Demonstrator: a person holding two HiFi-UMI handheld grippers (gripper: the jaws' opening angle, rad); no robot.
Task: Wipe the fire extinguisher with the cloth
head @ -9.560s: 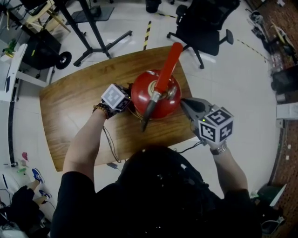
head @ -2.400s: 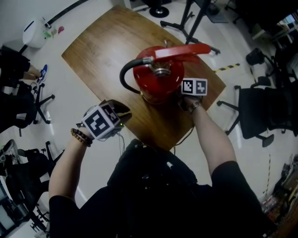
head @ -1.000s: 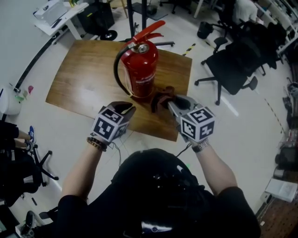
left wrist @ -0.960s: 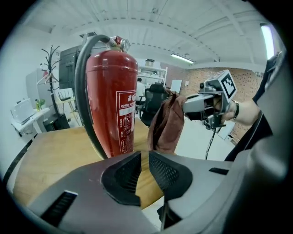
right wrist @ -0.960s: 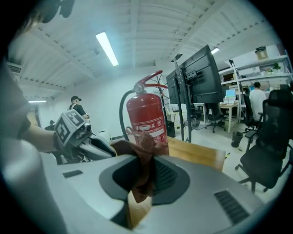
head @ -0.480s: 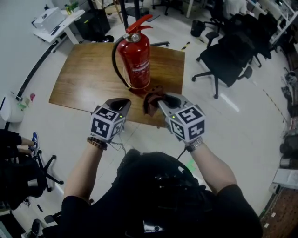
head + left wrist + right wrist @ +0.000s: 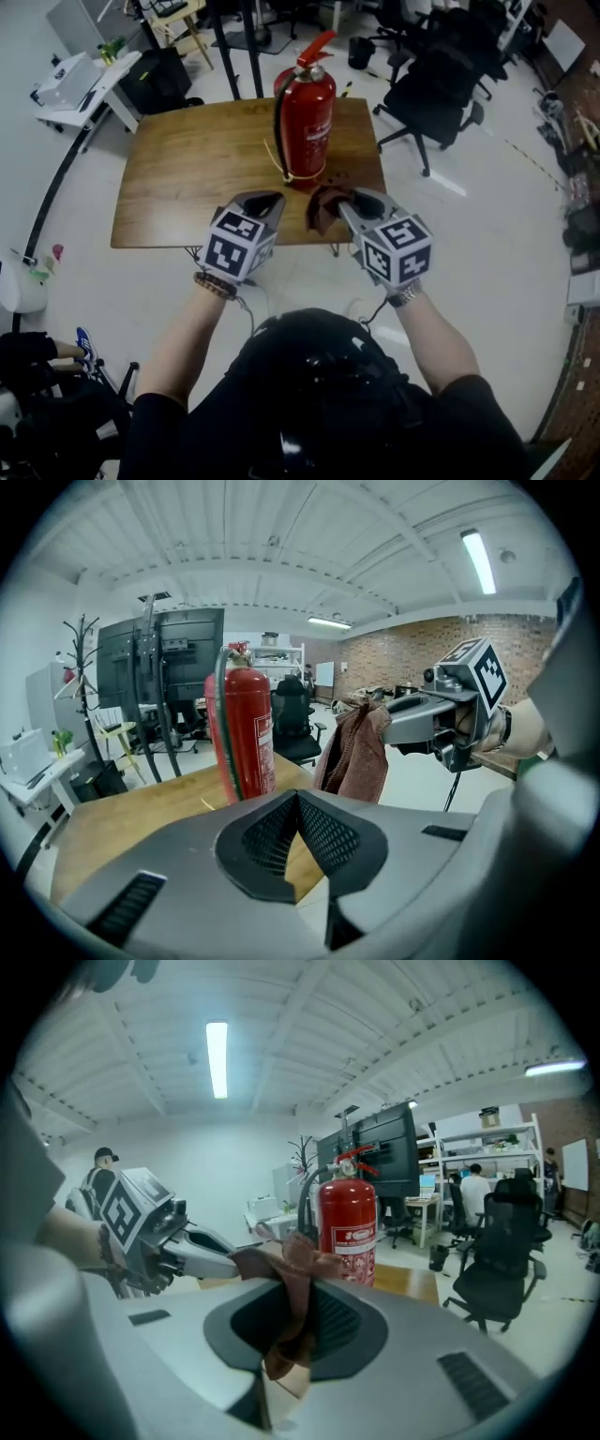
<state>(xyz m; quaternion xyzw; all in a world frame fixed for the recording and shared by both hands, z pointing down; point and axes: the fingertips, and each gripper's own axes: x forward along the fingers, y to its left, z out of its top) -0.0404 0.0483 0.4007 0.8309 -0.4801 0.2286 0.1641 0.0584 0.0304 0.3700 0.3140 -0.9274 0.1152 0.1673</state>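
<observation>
The fingers of the left gripper (image 7: 298, 801) are pressed together, and nothing is between them. The fingers of the right gripper (image 7: 281, 1330) pinch the cloth (image 7: 292, 1274). The brown cloth is gathered into a bunch at the pads, and a short end hangs down below them.

In the head view the left gripper (image 7: 261, 202) is above the near edge of the desk (image 7: 178, 169), about at its middle. The right gripper (image 7: 352, 200) is beside it, nearer to the near right corner. The two grippers are side by side and do not touch. The cloth (image 7: 323, 207) hangs from the right jaws, above the near edge.

The extinguisher (image 7: 307, 122) stands upright on the desk, close to the far edge and in the right half. It is red, with a black hose (image 7: 278, 127) down its left side and a red lever (image 7: 316, 47) on top. In the left gripper view there is a gap between the cloth (image 7: 356, 757) and the extinguisher (image 7: 242, 728), so they are near but apart.

Beyond the far right corner stands a black chair (image 7: 427, 80) on the pale floor.
</observation>
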